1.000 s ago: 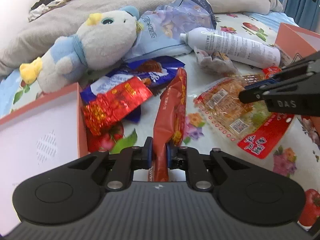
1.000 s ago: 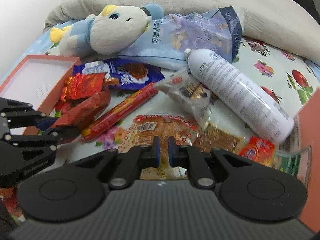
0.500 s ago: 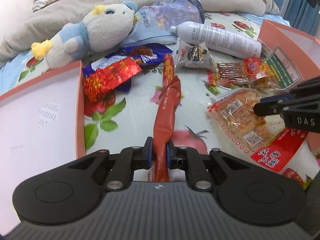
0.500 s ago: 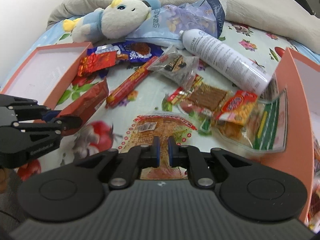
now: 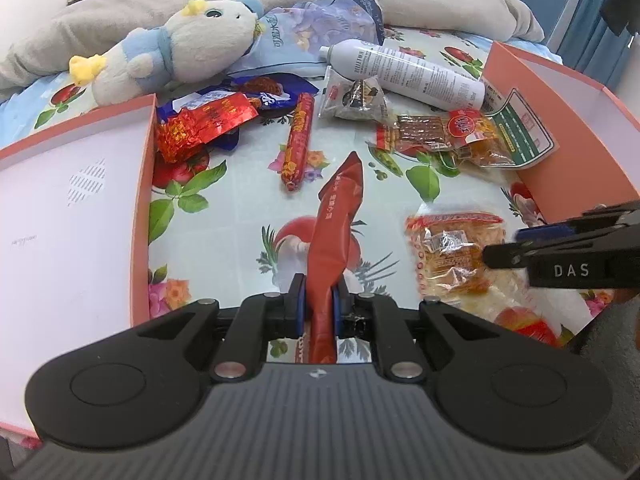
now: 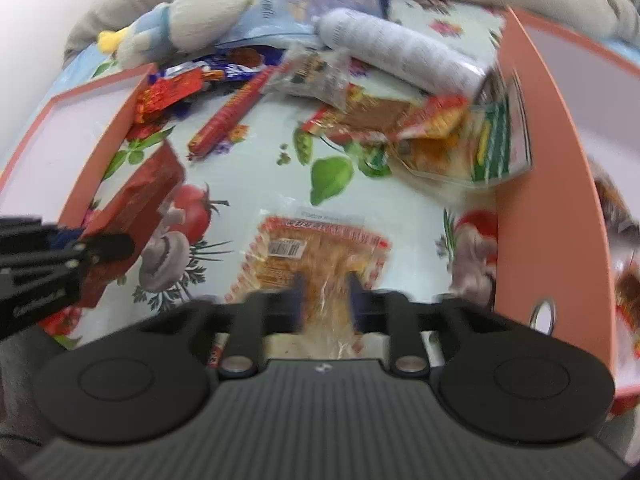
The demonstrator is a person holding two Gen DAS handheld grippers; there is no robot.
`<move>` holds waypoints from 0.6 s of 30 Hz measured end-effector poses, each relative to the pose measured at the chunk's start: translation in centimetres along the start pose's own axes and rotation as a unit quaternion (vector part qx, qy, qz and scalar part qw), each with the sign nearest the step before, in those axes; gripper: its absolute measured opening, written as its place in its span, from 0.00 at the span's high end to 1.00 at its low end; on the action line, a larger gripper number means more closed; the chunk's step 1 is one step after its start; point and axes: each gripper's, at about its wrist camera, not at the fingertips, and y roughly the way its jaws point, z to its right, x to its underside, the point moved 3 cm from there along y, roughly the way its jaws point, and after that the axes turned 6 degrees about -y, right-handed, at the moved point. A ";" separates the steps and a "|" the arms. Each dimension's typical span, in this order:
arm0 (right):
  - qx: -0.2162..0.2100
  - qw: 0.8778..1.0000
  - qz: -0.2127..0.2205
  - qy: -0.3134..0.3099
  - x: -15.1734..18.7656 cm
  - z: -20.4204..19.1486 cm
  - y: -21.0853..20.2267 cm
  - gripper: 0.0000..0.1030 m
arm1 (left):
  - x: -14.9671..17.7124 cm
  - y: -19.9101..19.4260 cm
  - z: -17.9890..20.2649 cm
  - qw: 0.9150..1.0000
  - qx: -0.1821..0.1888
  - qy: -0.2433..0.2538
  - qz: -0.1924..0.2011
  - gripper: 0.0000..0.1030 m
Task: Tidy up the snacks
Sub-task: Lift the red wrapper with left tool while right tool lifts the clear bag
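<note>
My left gripper (image 5: pixel 318 306) is shut on a dark red snack pouch (image 5: pixel 336 224), held above the flowered sheet; the pouch also shows in the right wrist view (image 6: pixel 136 204). My right gripper (image 6: pixel 323 300) holds a clear orange snack packet (image 6: pixel 312 256) between its fingers, which stand wider apart now; the view is blurred. The same packet shows in the left wrist view (image 5: pixel 448 256) under the right gripper's fingers (image 5: pixel 520 254). A red sausage stick (image 5: pixel 298 142), a red foil pack (image 5: pixel 200 128) and more packets (image 5: pixel 436 134) lie farther out.
An open orange box (image 5: pixel 146 184) stands at the left, another orange box (image 5: pixel 560 152) at the right with snacks inside (image 6: pixel 628 280). A white spray can (image 5: pixel 404 72), a plush toy (image 5: pixel 176 48) and a blue bag (image 5: pixel 320 32) lie at the back.
Both grippers have drawn back toward the near edge with their packets. The right gripper's fingers have spread wider around the orange packet. The boxes now sit closer on both sides.
</note>
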 end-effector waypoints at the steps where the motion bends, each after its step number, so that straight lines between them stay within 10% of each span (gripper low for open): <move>1: -0.006 1.000 0.006 0.009 0.1 0.1 -0.1 0.28 | 0.1 -0.1 -0.1 1.000 0.001 -0.005 0.001 0.86; 18: 0.059 0.998 0.027 -0.024 0.4 -3.3 3.9 0.16 | 0.6 -1.8 -2.2 0.999 -0.005 -0.039 0.012 0.86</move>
